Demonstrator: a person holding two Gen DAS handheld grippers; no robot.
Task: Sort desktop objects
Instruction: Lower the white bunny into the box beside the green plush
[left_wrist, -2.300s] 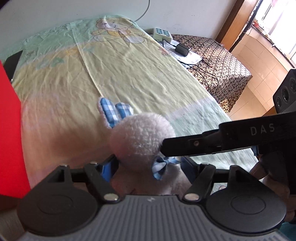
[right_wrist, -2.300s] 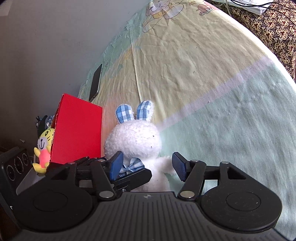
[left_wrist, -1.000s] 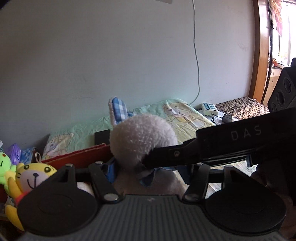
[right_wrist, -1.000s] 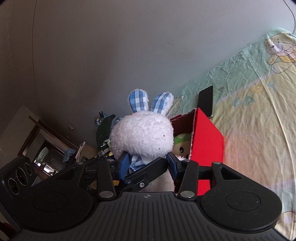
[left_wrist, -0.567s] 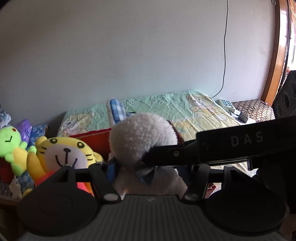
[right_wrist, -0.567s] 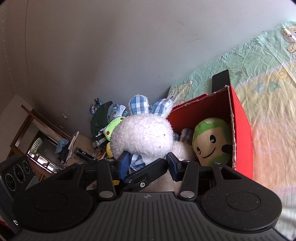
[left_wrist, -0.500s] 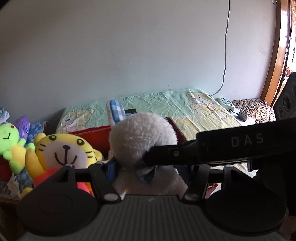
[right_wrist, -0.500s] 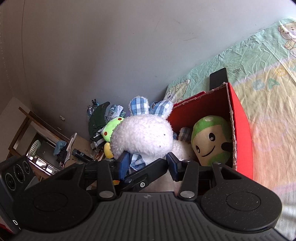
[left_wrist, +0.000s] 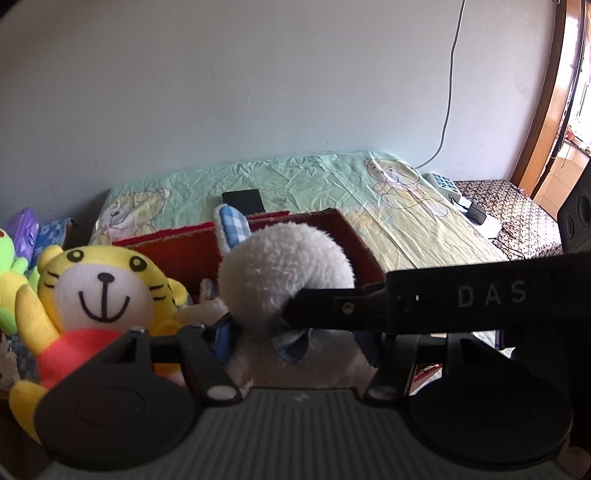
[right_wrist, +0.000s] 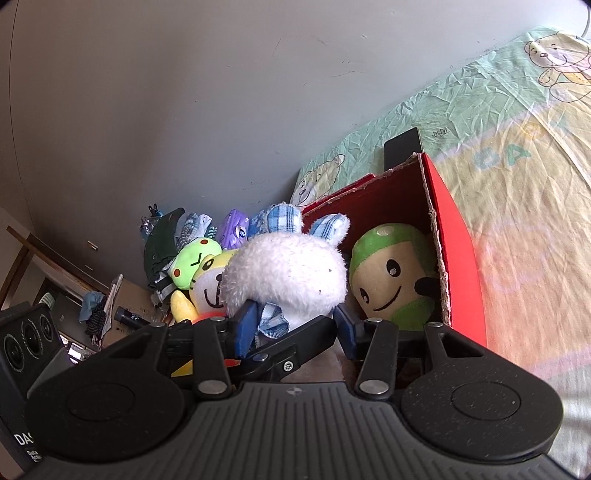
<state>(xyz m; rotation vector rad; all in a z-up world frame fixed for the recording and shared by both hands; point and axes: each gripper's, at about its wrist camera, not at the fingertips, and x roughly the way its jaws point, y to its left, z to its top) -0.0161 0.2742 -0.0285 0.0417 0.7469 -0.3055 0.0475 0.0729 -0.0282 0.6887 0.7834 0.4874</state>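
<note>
A white plush bunny (left_wrist: 284, 266) with blue checked ears hangs over the open red box (left_wrist: 314, 229), held from both sides. My left gripper (left_wrist: 295, 343) is shut on its body below the head. My right gripper (right_wrist: 295, 328) is shut on its neck by the checked bow, and that gripper's black finger (left_wrist: 443, 302) crosses the left wrist view. In the right wrist view the bunny (right_wrist: 288, 273) sits above the red box (right_wrist: 458, 251), which holds a green mushroom plush (right_wrist: 391, 277). The bunny's lower body is hidden behind the grippers.
A yellow tiger plush (left_wrist: 99, 288) leans at the box's left side, beside a green frog plush (right_wrist: 192, 262) and a clutter of other items. A black phone (left_wrist: 242, 201) lies on the bear-print sheet (left_wrist: 369, 199) behind the box. A wall stands close behind.
Both grippers lifted the bunny off the sheet and carried it left to the red box. Over the last half second it sank lower, toward the box opening.
</note>
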